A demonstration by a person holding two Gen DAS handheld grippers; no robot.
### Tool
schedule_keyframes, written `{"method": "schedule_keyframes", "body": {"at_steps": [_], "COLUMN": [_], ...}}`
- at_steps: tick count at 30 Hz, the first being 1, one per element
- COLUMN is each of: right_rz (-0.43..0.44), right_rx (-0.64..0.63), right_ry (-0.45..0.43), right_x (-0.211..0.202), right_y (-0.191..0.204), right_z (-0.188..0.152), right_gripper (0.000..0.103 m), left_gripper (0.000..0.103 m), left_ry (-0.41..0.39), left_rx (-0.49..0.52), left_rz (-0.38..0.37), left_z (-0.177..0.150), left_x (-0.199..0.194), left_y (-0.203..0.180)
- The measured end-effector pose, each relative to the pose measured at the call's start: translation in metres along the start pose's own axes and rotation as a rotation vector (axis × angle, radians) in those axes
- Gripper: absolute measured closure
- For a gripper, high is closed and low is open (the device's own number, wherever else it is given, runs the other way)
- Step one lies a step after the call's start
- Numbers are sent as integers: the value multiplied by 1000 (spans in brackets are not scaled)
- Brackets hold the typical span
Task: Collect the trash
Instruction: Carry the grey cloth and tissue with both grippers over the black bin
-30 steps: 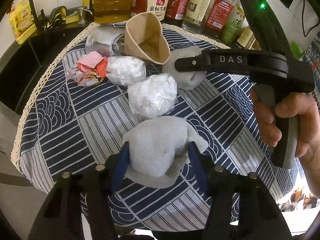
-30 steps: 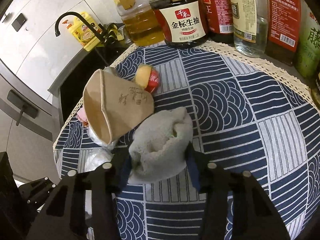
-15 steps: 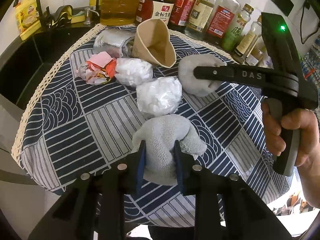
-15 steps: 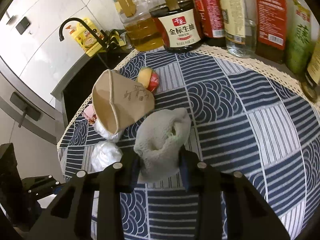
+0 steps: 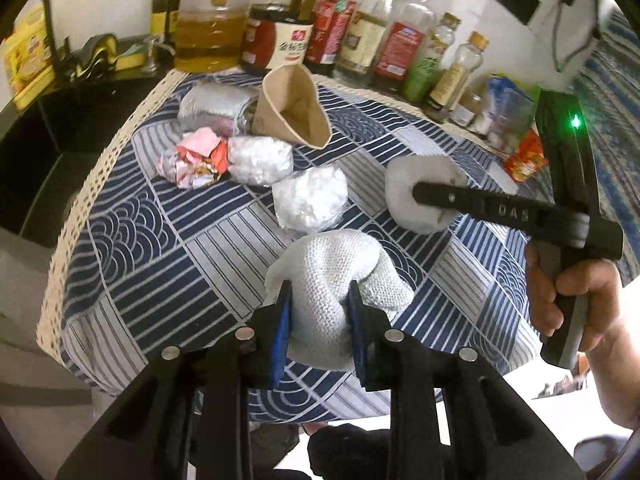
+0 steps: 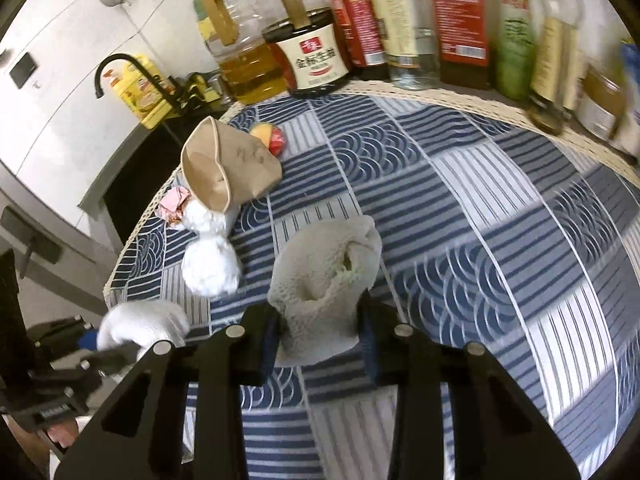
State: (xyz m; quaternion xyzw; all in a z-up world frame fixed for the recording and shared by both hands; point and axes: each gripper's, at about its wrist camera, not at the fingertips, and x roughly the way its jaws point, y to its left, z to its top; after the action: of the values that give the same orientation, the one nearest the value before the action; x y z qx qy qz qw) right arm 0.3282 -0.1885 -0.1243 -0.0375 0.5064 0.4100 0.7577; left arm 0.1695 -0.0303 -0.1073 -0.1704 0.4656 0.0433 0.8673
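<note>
Navy-and-white patterned tablecloth [image 5: 160,248]

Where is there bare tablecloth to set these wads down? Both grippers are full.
Free: the wide tablecloth right of the right gripper, up to the bottles. Crowded: around the paper bag and plastic wads.

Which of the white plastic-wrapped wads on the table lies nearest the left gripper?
The wad just beyond the grey cloth that the left gripper holds. The other white wad lies farther back, beside the pink and red scraps.
</note>
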Motion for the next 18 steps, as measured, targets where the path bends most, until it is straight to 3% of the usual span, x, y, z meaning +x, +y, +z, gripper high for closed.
{"method": "schedule_keyframes", "body": {"at_steps": [8, 18], "right_rz": [-73, -123], "right_rx": [132, 175], "right_ry": [-62, -148], "right_x": [-31, -55], "right_y": [37, 123], "right_z": [-44, -91], "right_gripper": [68, 68], "left_gripper": [78, 78], "left_ry": [8, -3], "left_rx": [107, 185], "left_rz": [-75, -150], "left_z": [-7, -26], "left_x": [-27, -65], "left_y": [26, 70]}}
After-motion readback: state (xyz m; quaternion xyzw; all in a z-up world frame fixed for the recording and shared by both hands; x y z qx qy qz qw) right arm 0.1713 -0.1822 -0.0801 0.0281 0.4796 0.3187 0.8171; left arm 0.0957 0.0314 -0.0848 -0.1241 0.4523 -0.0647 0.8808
